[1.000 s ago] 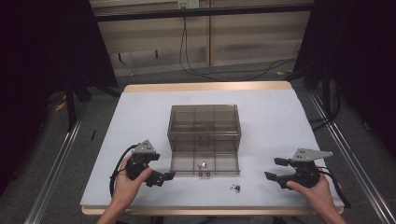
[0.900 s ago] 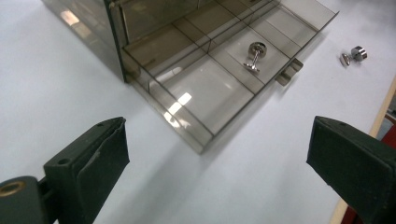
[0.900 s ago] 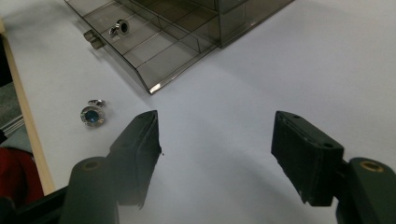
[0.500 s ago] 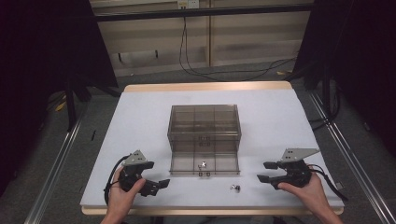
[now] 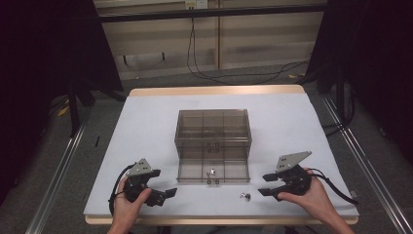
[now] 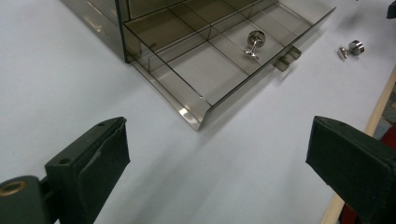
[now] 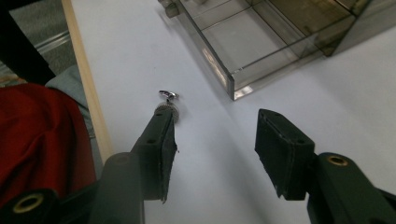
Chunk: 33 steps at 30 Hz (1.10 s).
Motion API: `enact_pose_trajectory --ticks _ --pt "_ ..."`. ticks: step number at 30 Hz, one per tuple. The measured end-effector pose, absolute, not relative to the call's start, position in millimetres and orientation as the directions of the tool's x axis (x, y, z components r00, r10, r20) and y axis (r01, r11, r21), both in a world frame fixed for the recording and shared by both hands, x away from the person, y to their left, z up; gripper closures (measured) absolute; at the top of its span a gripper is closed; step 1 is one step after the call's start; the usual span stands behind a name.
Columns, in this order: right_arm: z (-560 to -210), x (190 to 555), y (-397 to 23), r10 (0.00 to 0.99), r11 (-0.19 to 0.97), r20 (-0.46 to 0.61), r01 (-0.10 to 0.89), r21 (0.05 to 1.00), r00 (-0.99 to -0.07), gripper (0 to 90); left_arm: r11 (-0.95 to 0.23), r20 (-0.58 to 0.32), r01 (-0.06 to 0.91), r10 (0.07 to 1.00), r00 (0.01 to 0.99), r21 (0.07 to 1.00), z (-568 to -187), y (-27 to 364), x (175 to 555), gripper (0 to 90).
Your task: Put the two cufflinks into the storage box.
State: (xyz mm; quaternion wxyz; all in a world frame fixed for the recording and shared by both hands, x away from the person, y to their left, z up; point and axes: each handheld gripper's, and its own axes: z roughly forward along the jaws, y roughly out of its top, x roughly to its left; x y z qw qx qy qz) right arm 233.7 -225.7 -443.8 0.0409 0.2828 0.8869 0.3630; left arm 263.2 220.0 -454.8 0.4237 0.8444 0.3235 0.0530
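The person's left hand enters from six o'clock and grips the black two-jaw left gripper, jaws spread wide and aimed toward three o'clock. The right hand holds the matching black right gripper, jaws parted and aimed toward nine o'clock. Each carries a grey triangular top plate.

Bench: white top, wooden edge showing.
Drawer box: sitting mid-bench, lower drawer standing pulled out.
Loose metal piece: lying just before the drawer.
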Motion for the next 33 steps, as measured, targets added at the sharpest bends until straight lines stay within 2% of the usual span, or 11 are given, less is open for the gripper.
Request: enact_pose_trajectory --ticks 14,22,33 --pt "-434.2 245.5 -190.5 0.418 0.722 0.140 0.421 0.549 -0.898 55.5 -0.434 -0.176 0.497 0.594 0.785 0.751 -454.4 222.8 262.8 5.6" --pt "-439.2 246.9 -176.5 0.394 0.787 0.158 0.421 0.450 -0.905 63.8 -0.436 -0.175 0.495 0.592 0.787 0.751 -454.7 222.7 263.3 5.5" --pt "-442.5 252.3 -157.1 0.386 0.825 0.175 0.423 0.374 -0.906 65.7 -0.436 -0.177 0.496 0.590 0.788 0.751 -455.0 223.2 263.7 5.4"
